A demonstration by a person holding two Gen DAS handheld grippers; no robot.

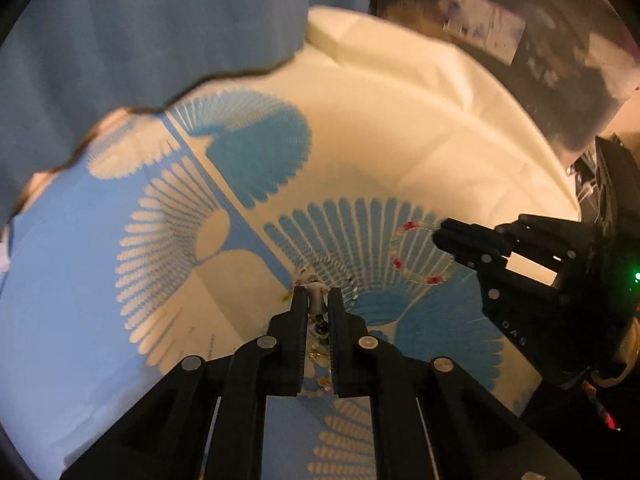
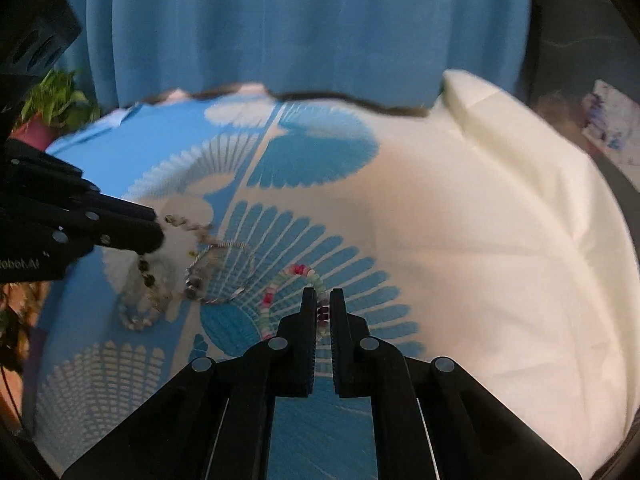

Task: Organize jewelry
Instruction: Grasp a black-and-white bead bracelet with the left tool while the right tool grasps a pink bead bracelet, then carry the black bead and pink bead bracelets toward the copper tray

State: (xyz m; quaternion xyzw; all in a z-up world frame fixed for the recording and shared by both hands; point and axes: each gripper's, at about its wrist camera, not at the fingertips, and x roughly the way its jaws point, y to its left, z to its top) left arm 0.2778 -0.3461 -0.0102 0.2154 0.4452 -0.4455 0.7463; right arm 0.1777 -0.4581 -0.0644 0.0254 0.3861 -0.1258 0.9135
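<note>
My right gripper (image 2: 323, 300) is pinching the pastel bead bracelet (image 2: 276, 288) in narrow jaws on the blue patterned cloth (image 2: 320, 224). My left gripper (image 1: 318, 298) is clamping a dark beaded chain (image 2: 148, 276) just beside a silver bangle (image 2: 220, 272). White bedding (image 2: 500, 240) is lying alongside; a blue curtain (image 2: 300, 20) is hanging behind.

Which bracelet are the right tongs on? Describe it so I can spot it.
On the blue-and-cream patterned cloth, three bracelets lie in a row. The beaded bracelet is the rightmost, between the right tongs. Unlike the thin silver bangle beside it, it has pale pastel beads with pink-red clusters.
</note>
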